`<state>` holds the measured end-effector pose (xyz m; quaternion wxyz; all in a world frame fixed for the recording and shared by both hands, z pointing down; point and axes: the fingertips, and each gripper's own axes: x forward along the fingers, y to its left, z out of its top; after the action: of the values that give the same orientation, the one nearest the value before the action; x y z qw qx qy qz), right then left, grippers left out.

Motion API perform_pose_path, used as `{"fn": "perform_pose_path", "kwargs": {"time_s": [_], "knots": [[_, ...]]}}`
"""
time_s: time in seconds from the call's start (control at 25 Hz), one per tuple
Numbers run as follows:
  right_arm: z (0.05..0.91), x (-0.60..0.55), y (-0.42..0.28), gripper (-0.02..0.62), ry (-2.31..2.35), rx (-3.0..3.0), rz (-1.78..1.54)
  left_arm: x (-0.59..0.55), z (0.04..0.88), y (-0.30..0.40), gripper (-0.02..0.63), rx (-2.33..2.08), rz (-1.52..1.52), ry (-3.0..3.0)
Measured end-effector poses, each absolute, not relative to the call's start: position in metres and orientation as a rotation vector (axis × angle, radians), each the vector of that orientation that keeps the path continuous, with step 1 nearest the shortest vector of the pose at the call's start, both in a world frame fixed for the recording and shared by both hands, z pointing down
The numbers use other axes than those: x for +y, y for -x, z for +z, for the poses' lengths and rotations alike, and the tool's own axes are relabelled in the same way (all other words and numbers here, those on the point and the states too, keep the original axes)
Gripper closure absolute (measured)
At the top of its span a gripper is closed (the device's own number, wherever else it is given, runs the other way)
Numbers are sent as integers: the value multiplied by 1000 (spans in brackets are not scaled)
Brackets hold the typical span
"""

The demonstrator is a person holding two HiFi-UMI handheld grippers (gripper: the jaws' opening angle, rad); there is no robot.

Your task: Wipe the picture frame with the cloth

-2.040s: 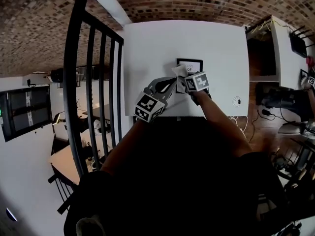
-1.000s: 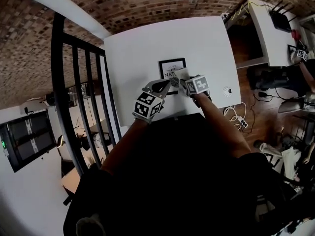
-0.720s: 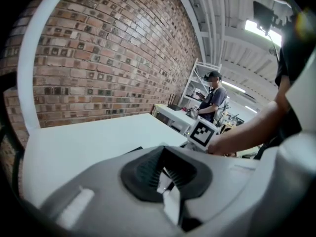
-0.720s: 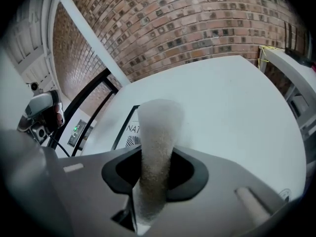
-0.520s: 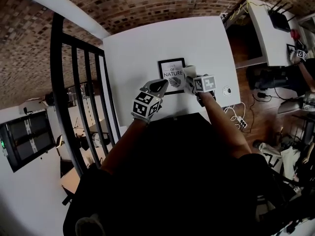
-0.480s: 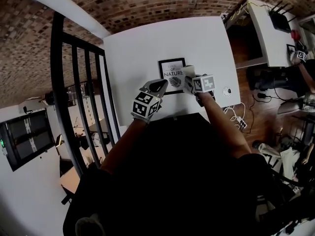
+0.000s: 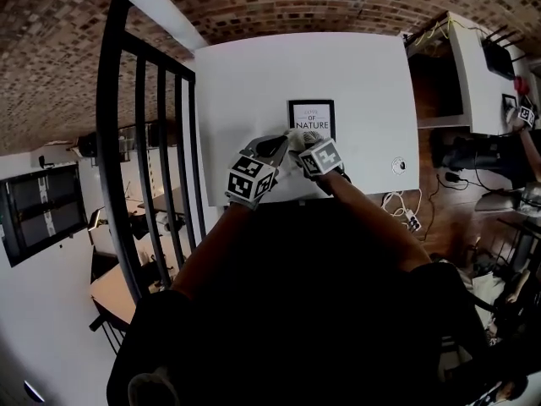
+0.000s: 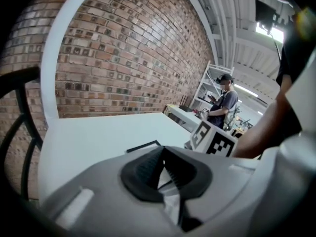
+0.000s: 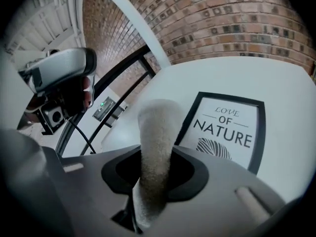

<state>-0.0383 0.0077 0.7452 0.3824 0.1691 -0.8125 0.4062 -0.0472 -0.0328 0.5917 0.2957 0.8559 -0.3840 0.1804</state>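
A black picture frame (image 7: 311, 118) with a "Love of Nature" print lies flat on the white table (image 7: 254, 83). My right gripper (image 7: 301, 145) is shut on a pale rolled cloth (image 7: 295, 137), which sits at the frame's near left corner. In the right gripper view the cloth (image 9: 156, 132) sticks up from the jaws of the right gripper (image 9: 155, 158), just left of the frame (image 9: 227, 130). My left gripper (image 7: 282, 144) hovers close to the left of the cloth. Its jaws meet at the tip in the left gripper view (image 8: 163, 151), holding nothing.
A black metal railing (image 7: 144, 142) runs along the table's left side. A small round object (image 7: 398, 166) lies near the table's right front corner. Beyond the right edge stand another desk and cables (image 7: 448, 66). A person (image 8: 224, 98) stands far off.
My right gripper has carried the cloth left, from the frame's right side to its near left corner. The left gripper has stayed put. The head view has shifted.
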Motion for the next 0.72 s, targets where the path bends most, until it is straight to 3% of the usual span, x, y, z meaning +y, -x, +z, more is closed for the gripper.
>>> {"fn": "perform_pose_path", "kwargs": {"time_s": [0.72], "knots": [[759, -7, -61, 483, -690, -2036, 1089, -43, 593, 17, 604, -920, 513, -2336]]}}
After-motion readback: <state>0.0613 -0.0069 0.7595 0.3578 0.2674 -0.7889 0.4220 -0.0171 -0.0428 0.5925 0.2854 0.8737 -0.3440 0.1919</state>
